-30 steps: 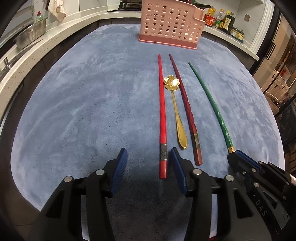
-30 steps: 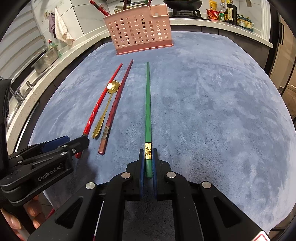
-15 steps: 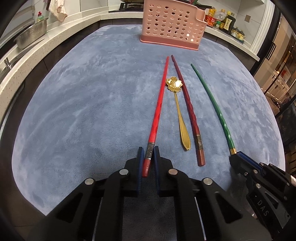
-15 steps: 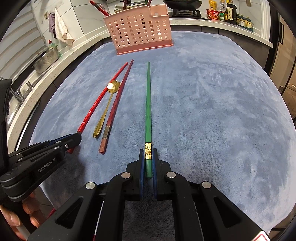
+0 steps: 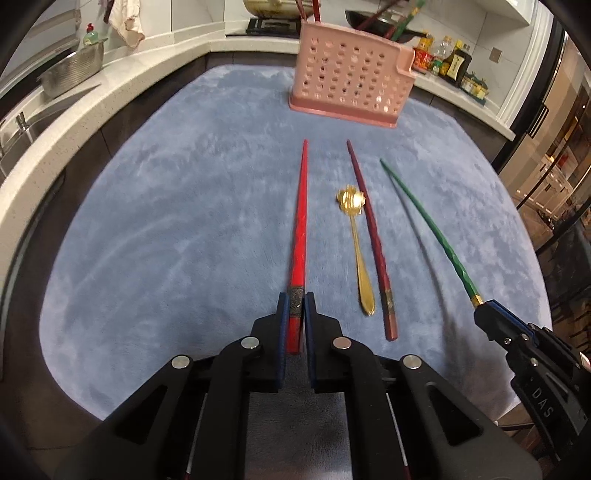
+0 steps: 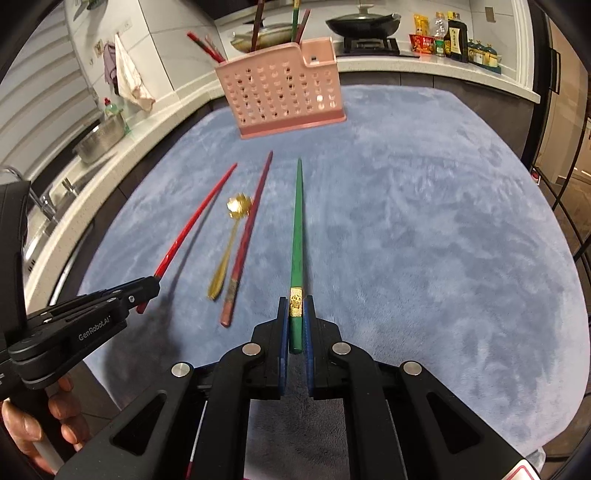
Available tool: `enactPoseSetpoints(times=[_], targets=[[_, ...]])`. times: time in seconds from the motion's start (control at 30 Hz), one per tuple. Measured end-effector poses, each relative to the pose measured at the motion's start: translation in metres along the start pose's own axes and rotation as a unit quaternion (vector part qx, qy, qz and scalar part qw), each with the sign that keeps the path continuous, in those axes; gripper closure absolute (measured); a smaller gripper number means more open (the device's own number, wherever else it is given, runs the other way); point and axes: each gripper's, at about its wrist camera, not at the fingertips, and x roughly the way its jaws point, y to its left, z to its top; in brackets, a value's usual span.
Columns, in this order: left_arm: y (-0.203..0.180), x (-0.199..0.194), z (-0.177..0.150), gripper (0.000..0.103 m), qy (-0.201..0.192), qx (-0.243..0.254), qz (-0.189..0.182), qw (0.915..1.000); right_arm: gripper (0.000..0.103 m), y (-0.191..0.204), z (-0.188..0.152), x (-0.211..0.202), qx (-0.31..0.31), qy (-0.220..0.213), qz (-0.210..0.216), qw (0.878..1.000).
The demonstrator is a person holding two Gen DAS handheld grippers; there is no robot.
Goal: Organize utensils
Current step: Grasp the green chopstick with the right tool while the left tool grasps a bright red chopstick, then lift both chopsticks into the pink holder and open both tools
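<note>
Right wrist: left gripper (image 6: 155, 284) reads "GenRobot.AI".

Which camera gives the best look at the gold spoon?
The left wrist view. There the gold spoon lies near the centre, its flower-shaped bowl and whole handle sharp, between the red chopstick and the dark red chopstick. The right wrist view shows it off to the side, blurred.

A metal colander (image 5: 72, 72) sits on the white counter (image 5: 122, 83), bottles (image 6: 456, 35) beyond.
</note>
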Motion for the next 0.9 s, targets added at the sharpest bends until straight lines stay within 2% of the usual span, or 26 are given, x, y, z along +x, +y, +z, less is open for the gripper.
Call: enactPoseSetpoints(times=[0.27, 0.6, 0.9], targets=[[0.009, -0.039, 0.031, 0.095, -0.045, -0.018, -0.016, 0.9987, 0.096, -0.001, 0.032, -0.037, 0.007, -0.05, 0.007, 0.999], [0.02, -0.079, 0.079, 0.096, -0.103, -0.028, -0.014, 0.9942, 0.096, 0.0, 0.086, -0.075, 0.006, -0.114, 0.017, 0.993], [0.013, -0.104, 0.133, 0.096, -0.146, -0.013, -0.012, 0.9892, 0.096, -0.012, 0.136, -0.087, 0.025, -0.139, 0.033, 0.989]])
